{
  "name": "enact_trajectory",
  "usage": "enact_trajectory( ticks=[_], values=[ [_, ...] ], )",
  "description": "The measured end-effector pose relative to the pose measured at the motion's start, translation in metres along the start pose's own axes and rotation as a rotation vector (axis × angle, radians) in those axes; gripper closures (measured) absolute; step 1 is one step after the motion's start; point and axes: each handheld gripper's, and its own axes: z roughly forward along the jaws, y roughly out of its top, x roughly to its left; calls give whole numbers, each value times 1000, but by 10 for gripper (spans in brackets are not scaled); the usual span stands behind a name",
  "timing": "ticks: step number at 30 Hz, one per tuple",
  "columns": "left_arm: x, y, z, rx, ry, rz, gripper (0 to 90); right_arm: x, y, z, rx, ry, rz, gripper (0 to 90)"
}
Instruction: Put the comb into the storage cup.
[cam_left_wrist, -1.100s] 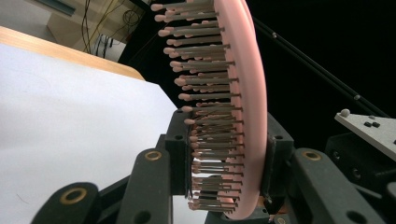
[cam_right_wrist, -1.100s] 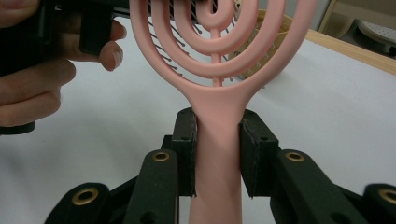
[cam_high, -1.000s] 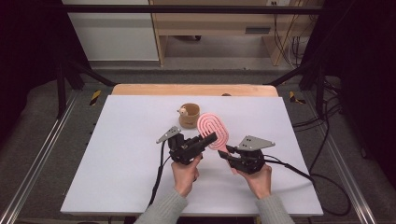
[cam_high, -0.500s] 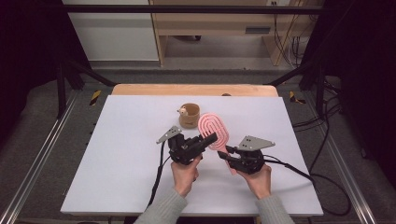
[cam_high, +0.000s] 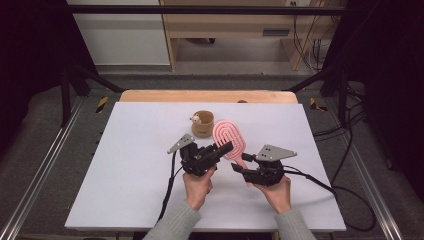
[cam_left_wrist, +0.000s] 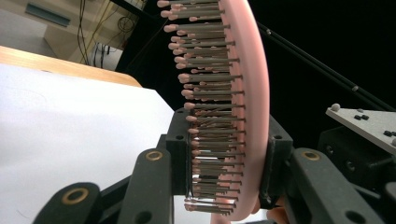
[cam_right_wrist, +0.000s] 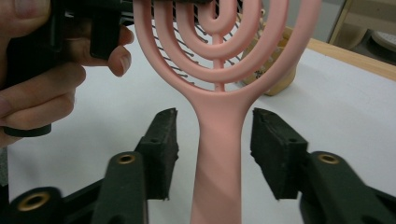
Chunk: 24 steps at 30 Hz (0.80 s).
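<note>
A pink oval hairbrush (cam_high: 229, 135) with a ringed open back is held above the white table (cam_high: 125, 165). My left gripper (cam_high: 225, 148) is shut on the brush head (cam_left_wrist: 247, 93), one pad on the bristle side and one on the back. My right gripper (cam_high: 239, 169) is at the brush handle (cam_right_wrist: 218, 154). Its jaws have just been opening, and both pads (cam_right_wrist: 163, 140) now stand clear of the handle, which runs between them. A hand holds each gripper from the near edge.
A small tan cup (cam_high: 203, 123) with a little figure on its rim stands just behind the brush, also in the right gripper view (cam_right_wrist: 280, 79). Cables (cam_high: 320, 182) trail off both grippers. A wooden strip (cam_high: 210, 96) borders the far edge of the table.
Both hands and the brush are where they were. The right gripper's jaws look slightly wider around the handle.
</note>
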Motion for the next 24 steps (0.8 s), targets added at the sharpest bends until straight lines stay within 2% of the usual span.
enact_trajectory(
  ticks=[3, 5, 8, 13, 19, 24],
  values=[
    [0, 2, -1, -2, 9, 8, 638, -1, 0, 0, -17, -12, -2, 404],
    [1, 4, -1, -5, 13, 10, 638, -2, 1, 0, -18, -11, 13, 338],
    [2, 7, -3, 0, 29, 34, 638, -4, 0, 0, -27, -7, 31, 262],
    [3, 11, -6, 5, 52, 73, 637, -7, -1, -1, -62, -41, 45, 81],
    [4, 17, -10, 4, 67, 94, 637, -10, 0, -2, -52, -52, 48, 7],
    [7, 23, -14, 4, 83, 117, 637, -11, 0, -3, -46, -58, 43, 2]
  ],
)
